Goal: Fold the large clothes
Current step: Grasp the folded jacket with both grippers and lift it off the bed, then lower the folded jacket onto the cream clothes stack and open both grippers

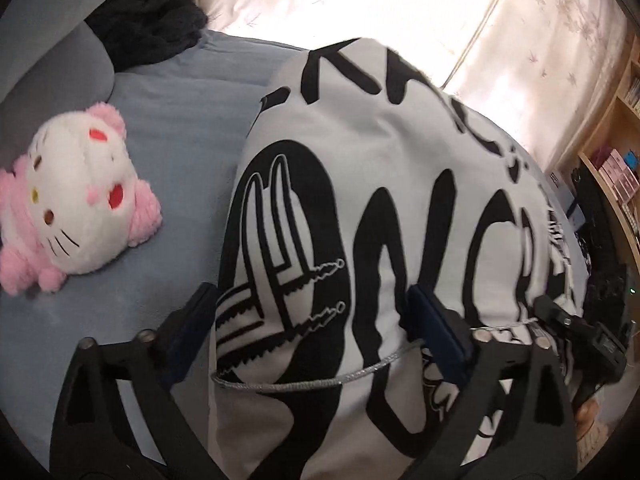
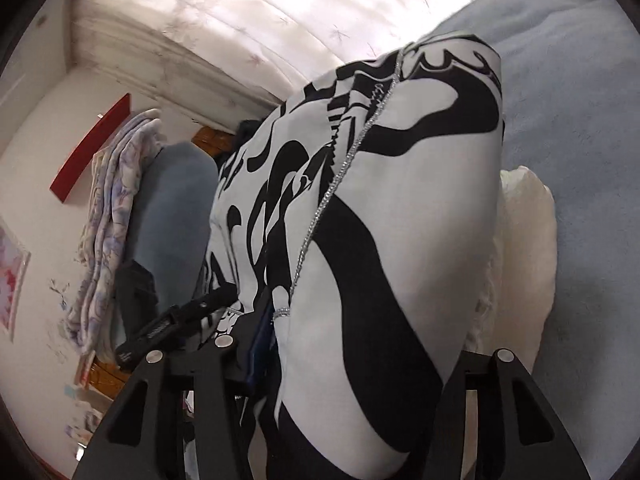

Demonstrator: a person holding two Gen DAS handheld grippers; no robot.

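Note:
A white garment (image 1: 392,152) with bold black print and a thin silver chain (image 1: 320,380) lies folded on the blue bed (image 1: 180,120). My left gripper (image 1: 318,316) is open wide just above its near end, with the cloth lying between the fingers and neither pad pressing it. The right gripper (image 1: 560,320) shows at the garment's right edge. In the right wrist view the garment (image 2: 400,240) bulges up and fills the gap of my right gripper (image 2: 368,332). Its left blue pad sits against the cloth edge. The other pad is hidden behind the cloth.
A pink and white plush toy (image 1: 76,200) lies left of the garment, with a dark knit item (image 1: 148,20) and a grey pillow (image 1: 52,60) behind it. A white padded item (image 2: 528,240) lies beside the garment. A bookshelf (image 1: 616,152) stands at right, with curtains behind.

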